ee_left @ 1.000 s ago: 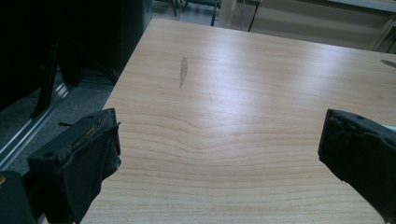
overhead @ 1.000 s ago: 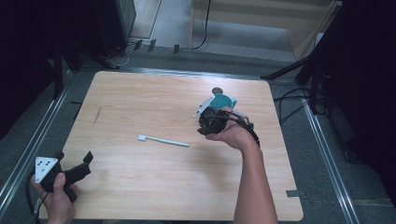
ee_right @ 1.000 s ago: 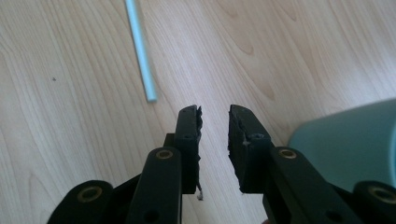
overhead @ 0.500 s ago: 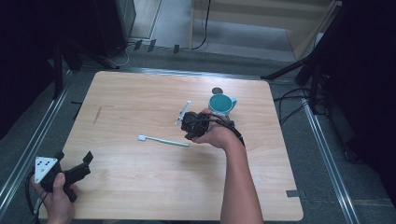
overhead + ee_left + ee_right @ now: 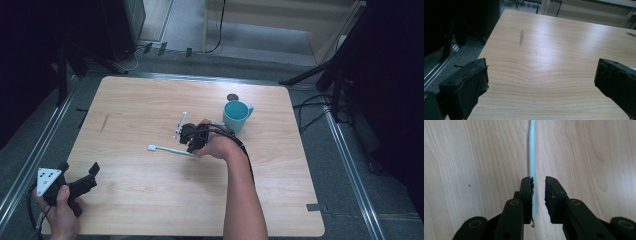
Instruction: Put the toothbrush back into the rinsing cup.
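Observation:
A thin pale-blue stick (image 5: 167, 149) with a small head at its left end lies on the wooden table (image 5: 280, 200). My right gripper (image 5: 191, 141) is down over its right end. In the right gripper view the stick (image 5: 532, 150) runs between the jaws and touches the left one, with a narrow gap to the other; the right gripper (image 5: 539, 182) is open by a small amount. At the table's near left corner a hand holds my left gripper (image 5: 80, 171), and the left gripper (image 5: 541, 72) stands wide open over bare wood.
A teal mug (image 5: 236, 115) stands upright just right of my right hand. A second white stick (image 5: 180, 125) lies beside the gripper's far side. A dark round spot (image 5: 232, 97) sits behind the mug. Metal rails (image 5: 350, 165) flank the table.
My right gripper has moved left and nearer, from the mug to the stick's right end, leaving the mug uncovered. The left gripper has stayed still.

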### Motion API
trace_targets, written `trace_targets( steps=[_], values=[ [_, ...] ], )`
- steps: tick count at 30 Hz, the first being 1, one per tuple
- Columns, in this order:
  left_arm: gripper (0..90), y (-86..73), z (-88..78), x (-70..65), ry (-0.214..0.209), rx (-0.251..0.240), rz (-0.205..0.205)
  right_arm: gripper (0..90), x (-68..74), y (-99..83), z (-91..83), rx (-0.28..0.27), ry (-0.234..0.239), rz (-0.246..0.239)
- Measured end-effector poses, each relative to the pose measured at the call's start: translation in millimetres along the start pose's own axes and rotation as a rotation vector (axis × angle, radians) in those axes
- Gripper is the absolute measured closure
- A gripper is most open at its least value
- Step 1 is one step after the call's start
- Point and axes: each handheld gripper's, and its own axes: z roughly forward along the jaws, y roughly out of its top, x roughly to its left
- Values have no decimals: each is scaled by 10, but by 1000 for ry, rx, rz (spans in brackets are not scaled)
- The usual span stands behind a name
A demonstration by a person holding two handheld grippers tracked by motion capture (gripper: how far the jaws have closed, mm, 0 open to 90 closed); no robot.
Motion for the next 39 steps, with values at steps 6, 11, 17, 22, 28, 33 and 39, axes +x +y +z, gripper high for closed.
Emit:
trace_targets(
  steps=[6, 11, 17, 22, 28, 33, 39],
  values=[
    [0, 0, -2, 2, -2, 0, -2, 800, 25, 125, 106, 26, 18, -3],
    [0, -1, -6, 5, -5, 0, -6, 811, 20, 228, 194, 41, 30, -2],
    [0, -2, -5, 8, -5, -1, -9, 826, 6, 312, 296, 58, 45, 11],
    [0, -2, -6, 10, -8, 0, -11, 842, 25, 382, 361, 84, 44, 24],
    [0, -2, -5, 9, -8, 1, -12, 846, 34, 395, 387, 97, 45, 35],
    [0, -2, -7, 6, -4, 1, -9, 847, -4, 375, 284, 49, 45, 87],
    [0, -2, -6, 7, -4, 1, -9, 847, -100, 271, 34, -41, -3, 166]
  ],
)
